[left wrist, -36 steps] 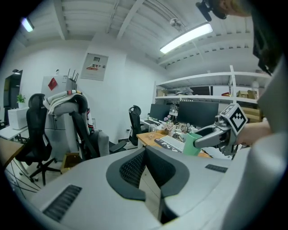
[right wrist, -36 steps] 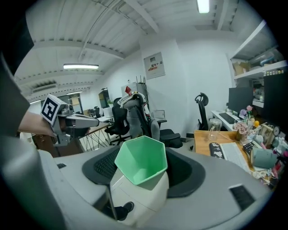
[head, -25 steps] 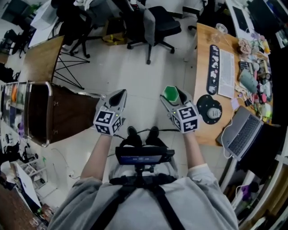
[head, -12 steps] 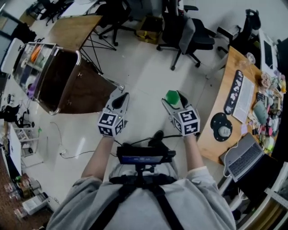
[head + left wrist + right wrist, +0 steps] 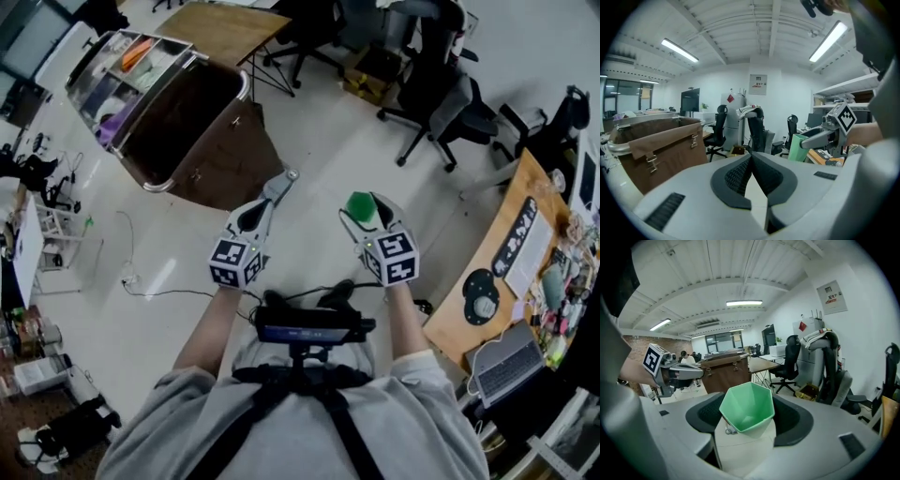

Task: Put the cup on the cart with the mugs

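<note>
A green faceted cup sits upright between the jaws of my right gripper, which is shut on it; in the right gripper view the cup fills the gap between the pads. My left gripper is beside it to the left, jaws shut with nothing in them, the pads meeting at the tip. The brown cart stands ahead to the upper left, and its top tray holds coloured items too small to tell apart. Both grippers are over bare floor, short of the cart.
Black office chairs stand ahead and to the right. A wooden desk with a laptop and clutter runs along the right. A wooden table stands behind the cart. A cable lies on the floor at the left.
The view has swung left: the cart has come from the left edge to ahead at upper left, and the desk has slid away to the right. Both grippers moved along, the cup still held.
</note>
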The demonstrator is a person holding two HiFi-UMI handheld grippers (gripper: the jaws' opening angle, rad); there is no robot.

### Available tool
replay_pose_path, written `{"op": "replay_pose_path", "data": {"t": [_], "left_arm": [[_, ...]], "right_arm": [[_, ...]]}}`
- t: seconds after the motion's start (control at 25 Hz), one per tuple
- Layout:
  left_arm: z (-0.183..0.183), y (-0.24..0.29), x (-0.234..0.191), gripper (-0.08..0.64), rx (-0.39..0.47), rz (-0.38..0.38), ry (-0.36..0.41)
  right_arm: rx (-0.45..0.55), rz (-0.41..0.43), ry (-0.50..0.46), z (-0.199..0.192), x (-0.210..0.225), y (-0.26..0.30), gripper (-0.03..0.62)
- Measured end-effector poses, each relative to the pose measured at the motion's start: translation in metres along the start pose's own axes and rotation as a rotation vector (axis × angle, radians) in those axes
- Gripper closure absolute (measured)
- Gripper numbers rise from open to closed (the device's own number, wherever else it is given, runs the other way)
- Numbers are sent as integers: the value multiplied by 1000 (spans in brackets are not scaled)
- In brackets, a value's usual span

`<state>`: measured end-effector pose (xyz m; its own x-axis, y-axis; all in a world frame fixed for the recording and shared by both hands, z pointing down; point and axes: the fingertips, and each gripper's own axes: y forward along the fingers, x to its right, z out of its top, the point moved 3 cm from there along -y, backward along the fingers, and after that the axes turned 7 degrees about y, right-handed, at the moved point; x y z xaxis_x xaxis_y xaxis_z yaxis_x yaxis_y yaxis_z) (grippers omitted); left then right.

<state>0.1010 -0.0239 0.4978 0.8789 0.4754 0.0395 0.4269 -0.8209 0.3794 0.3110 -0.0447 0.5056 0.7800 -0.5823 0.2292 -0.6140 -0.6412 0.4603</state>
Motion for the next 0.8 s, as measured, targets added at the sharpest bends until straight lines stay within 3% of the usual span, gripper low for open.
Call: {"op": "replay_pose_path", "data": {"t": [0.28,0.8], "left_arm": [[-38,-80,-78,558,-5,140,-73],[-121,-267,-230,558,-11,484,-193]], "right_arm": [[-47,161,-91,8,-113,60,273],[-106,513,-259,13,-354,176,273]]}}
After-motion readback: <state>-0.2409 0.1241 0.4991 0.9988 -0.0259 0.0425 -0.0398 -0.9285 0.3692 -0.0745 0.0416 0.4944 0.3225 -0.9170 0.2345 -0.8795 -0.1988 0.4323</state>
